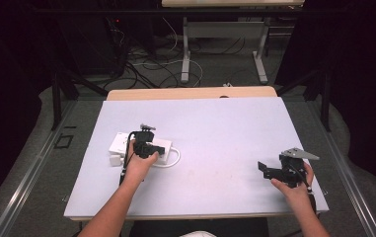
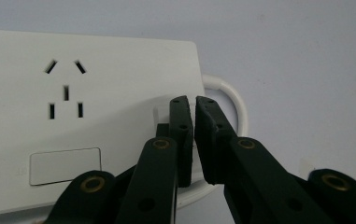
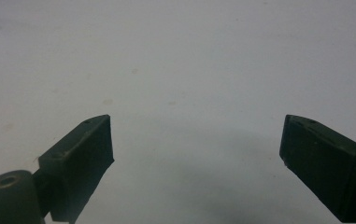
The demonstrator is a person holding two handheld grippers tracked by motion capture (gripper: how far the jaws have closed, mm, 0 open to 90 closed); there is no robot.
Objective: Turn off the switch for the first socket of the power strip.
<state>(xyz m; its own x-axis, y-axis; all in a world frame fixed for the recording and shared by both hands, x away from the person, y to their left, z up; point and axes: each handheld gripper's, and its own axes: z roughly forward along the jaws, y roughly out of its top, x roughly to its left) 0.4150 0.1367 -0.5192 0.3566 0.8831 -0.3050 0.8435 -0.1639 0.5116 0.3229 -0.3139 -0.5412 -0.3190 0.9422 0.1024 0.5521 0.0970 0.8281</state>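
White power strip (image 1: pixel 126 146) lies at the worktop's (image 1: pixel 215 128) left, where the left hand-held gripper (image 2: pixel 194 103) rests nearly closed over its switch end beside the cable loop (image 2: pixel 234 100), likely pressing next, while the right hand-held gripper (image 3: pixel 194 140) waits wide apart.

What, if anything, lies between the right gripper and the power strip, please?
Nothing visible: bare mat lies between the right gripper and the power strip, where the left gripper sits nearly shut at the strip's cable end.
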